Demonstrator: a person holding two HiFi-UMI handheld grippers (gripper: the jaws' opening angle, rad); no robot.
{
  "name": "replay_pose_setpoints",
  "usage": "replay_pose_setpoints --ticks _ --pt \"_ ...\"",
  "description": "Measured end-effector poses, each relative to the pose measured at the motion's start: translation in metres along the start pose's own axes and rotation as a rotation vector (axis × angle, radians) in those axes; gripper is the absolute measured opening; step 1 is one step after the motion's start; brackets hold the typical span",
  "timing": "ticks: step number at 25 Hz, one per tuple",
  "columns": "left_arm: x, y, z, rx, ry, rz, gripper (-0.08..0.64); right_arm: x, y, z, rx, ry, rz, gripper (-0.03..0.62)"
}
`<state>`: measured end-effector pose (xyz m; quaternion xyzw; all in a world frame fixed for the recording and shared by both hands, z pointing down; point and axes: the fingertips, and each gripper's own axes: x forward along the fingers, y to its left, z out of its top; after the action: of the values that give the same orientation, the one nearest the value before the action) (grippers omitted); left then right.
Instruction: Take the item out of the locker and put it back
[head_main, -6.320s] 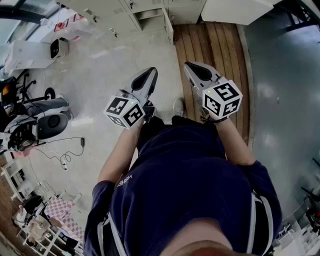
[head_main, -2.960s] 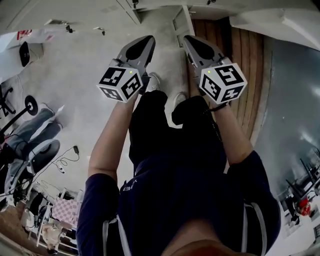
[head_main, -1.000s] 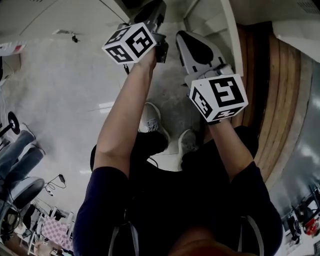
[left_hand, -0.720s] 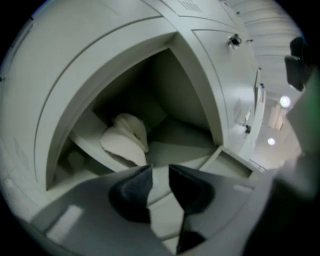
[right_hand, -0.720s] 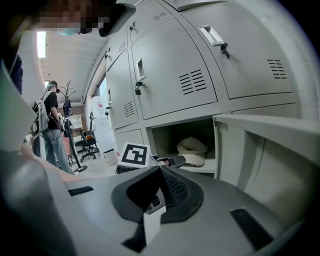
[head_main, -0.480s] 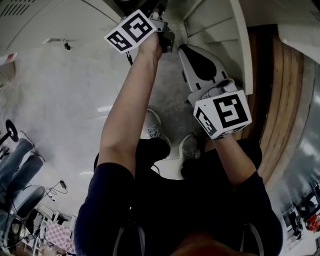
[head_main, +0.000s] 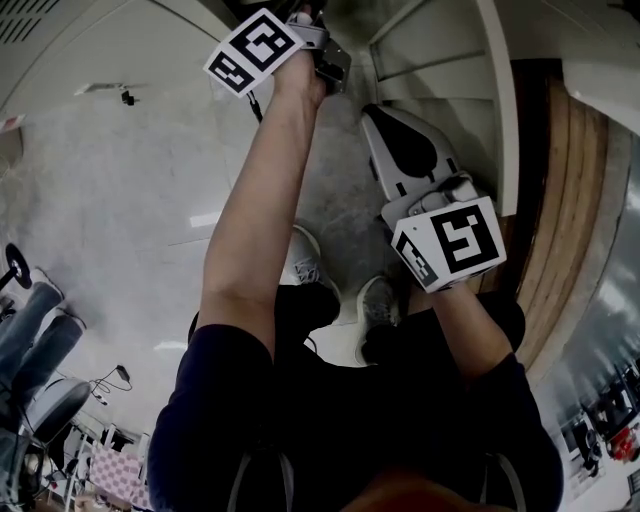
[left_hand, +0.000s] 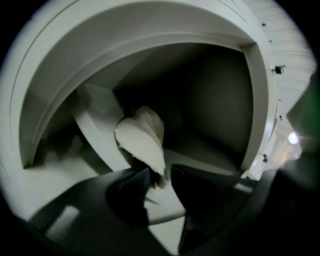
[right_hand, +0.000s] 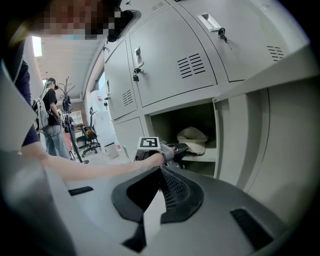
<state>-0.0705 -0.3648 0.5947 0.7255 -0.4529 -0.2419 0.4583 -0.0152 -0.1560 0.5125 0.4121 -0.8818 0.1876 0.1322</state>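
Left gripper is opening with the pale cloth between its jaws.

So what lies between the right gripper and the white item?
In the right gripper view: the person's left forearm and the left gripper, its jaws opening with the end of the white item between them.

One pale bundle, one open locker, two shoes and one distant bystander.
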Motion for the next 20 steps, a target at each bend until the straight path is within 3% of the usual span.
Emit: replay_pose_setpoints --ticks 5,11,20 --pt "0.009 0.003 0.006 -0.058 -0.014 -0.019 0.114 0.002 -0.003 -0.004 0.001 0.01 -0.011 0.003" --pt "0.01 -0.002 0.003 -0.1 -0.025 -0.057 0.057 0.006 -0.006 -0.004 0.002 0.016 -0.023 0.003" --pt "-0.014 -0.022 -0.011 -0.151 -0.036 -0.125 0.018 -0.002 0.013 0.004 -0.028 -0.001 0.005 0.003"
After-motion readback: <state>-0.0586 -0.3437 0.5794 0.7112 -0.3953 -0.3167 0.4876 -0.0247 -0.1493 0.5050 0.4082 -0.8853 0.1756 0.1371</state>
